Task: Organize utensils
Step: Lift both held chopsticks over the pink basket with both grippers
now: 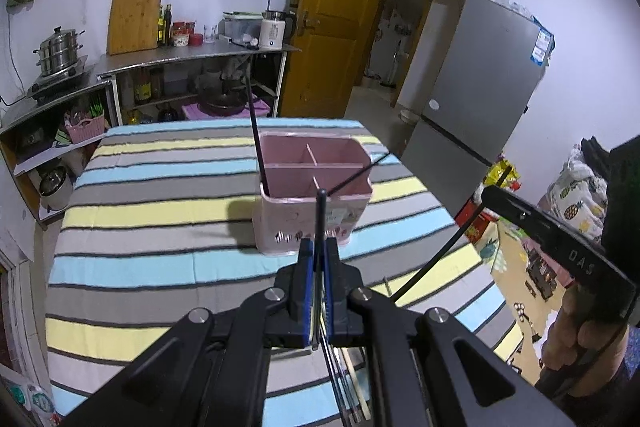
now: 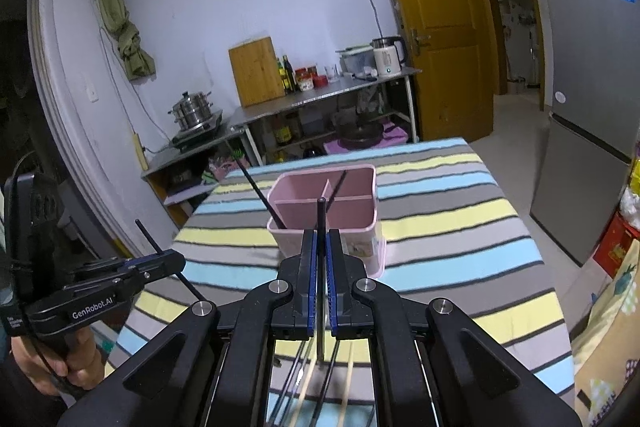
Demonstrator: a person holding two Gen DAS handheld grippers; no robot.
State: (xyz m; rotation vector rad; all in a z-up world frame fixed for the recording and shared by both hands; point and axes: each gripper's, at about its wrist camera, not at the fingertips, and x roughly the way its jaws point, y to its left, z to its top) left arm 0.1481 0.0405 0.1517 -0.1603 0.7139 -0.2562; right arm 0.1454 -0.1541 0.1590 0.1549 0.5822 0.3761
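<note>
Chopsticks: one black chopstick is clamped upright in the left gripper; another is clamped in the right gripper.
Holder: the pink holder stands on the striped counter, two sticks already inside.
Spares: more sticks are seen below.
Risk: a tilted stick could catch the rim and tip the holder.
</note>
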